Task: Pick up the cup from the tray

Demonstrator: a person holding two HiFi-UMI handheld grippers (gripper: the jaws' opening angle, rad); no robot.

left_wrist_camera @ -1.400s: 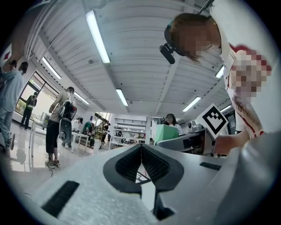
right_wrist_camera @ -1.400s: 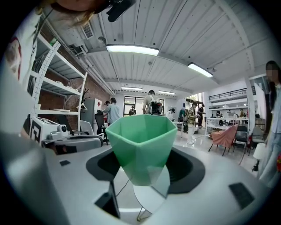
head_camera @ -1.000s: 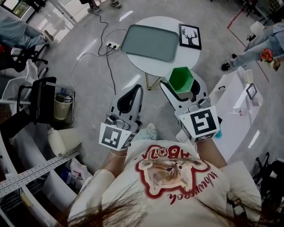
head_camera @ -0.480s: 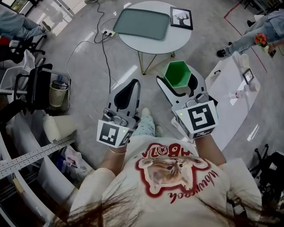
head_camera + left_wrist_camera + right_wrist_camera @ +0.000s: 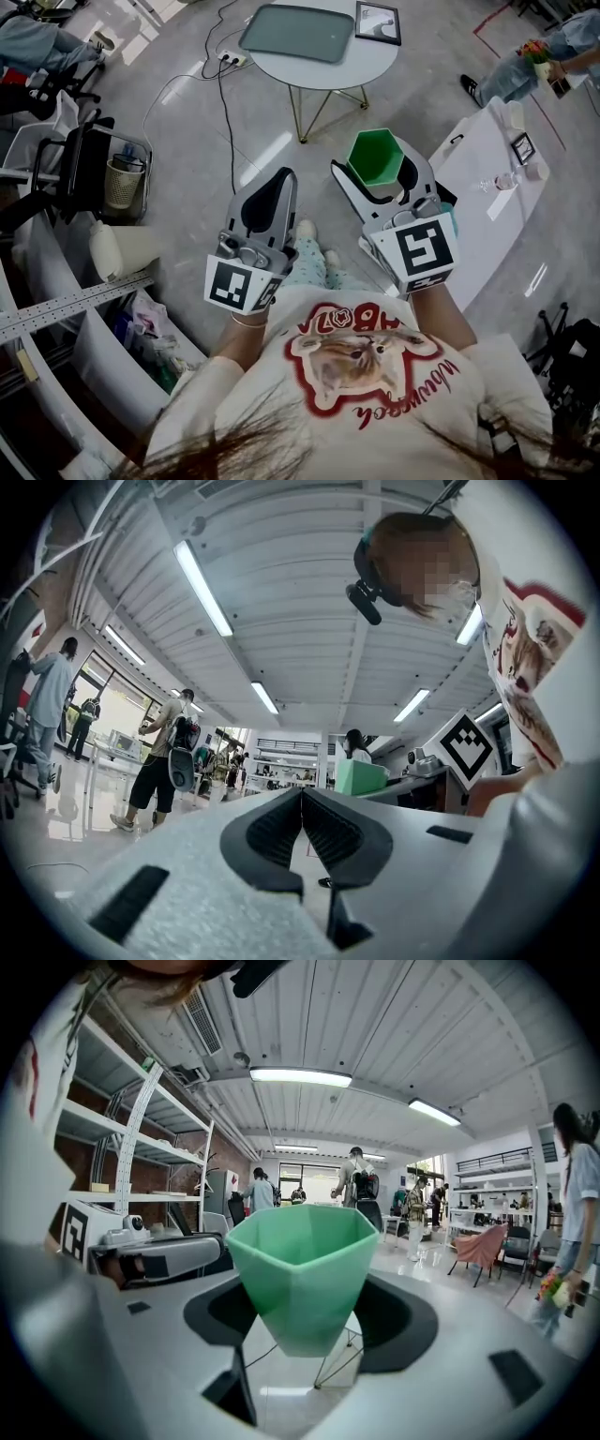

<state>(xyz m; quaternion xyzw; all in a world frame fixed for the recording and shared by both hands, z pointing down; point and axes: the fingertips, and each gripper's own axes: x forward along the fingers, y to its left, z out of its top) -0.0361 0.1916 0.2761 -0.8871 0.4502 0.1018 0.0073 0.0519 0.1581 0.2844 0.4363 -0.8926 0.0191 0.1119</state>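
Here, the right tongs clasp the cup, covering its flanks.

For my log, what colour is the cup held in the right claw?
Green, a faceted cup; clearest in the right gripper view.

Round table, framed picture

The cup is showing smooth, matt green plastic. The floor is gleaming glossy, reflecting ceiling lights.
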